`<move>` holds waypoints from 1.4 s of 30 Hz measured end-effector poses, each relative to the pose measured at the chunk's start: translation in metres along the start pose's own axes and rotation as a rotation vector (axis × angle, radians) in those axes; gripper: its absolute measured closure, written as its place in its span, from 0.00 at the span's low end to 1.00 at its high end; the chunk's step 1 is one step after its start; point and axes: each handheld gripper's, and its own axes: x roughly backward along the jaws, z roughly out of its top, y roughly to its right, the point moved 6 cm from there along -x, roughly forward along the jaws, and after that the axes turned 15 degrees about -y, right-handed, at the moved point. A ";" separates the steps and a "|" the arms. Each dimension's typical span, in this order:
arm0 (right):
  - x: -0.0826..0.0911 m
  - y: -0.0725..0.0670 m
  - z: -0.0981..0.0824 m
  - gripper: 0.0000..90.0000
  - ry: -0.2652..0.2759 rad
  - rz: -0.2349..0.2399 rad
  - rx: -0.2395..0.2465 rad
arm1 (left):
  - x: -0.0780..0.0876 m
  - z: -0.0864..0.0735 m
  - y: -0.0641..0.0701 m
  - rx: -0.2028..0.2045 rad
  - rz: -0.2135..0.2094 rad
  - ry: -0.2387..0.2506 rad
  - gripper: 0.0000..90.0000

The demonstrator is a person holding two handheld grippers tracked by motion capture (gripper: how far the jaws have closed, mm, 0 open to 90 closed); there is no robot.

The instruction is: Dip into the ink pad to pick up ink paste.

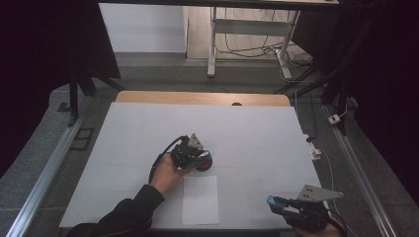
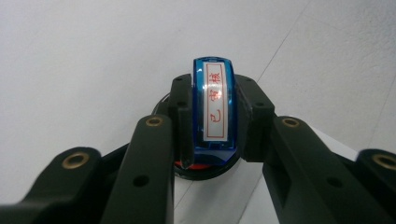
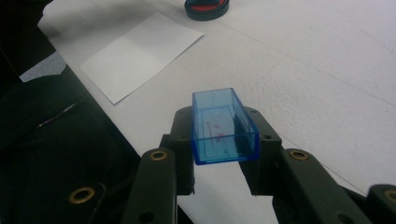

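Clamped between the left gripper (image 2: 212,140)'s jaws, the blue stamp (image 2: 215,105) stands upright, its long axis rising from the red ink pad (image 2: 201,169) beneath. Right gripper (image 3: 224,161) pinches the blue cap (image 3: 223,127), its open mouth facing upward, long axis running forward.

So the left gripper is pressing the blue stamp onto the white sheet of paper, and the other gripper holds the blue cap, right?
Not quite. The left gripper is pressing the blue stamp onto the round red ink pad, not the white sheet of paper, which lies apart, nearer the person. The high view shows it. The right gripper does hold the blue cap.
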 end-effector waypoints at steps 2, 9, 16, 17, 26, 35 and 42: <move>0.000 0.000 0.000 0.76 0.000 -0.001 0.001 | 0.000 -0.001 -0.002 0.012 -0.020 0.008 0.79; 0.000 0.000 0.000 0.76 0.001 0.001 0.004 | 0.000 -0.001 -0.004 0.010 -0.037 0.018 0.79; 0.000 0.000 0.000 0.76 0.002 0.002 0.004 | 0.001 0.000 -0.006 0.011 -0.050 0.016 0.78; 0.000 0.000 0.000 0.76 0.002 0.002 0.004 | 0.001 0.000 -0.006 0.010 -0.050 0.015 0.78; 0.000 0.000 0.000 0.76 0.008 0.008 0.003 | 0.010 0.003 -0.006 0.006 -0.055 0.039 0.78; 0.001 0.000 0.000 0.76 0.008 0.006 0.003 | 0.023 0.005 0.000 -0.016 -0.073 0.065 0.78; 0.001 0.000 0.000 0.76 0.009 0.007 0.006 | 0.034 0.004 0.008 -0.044 -0.108 0.082 0.78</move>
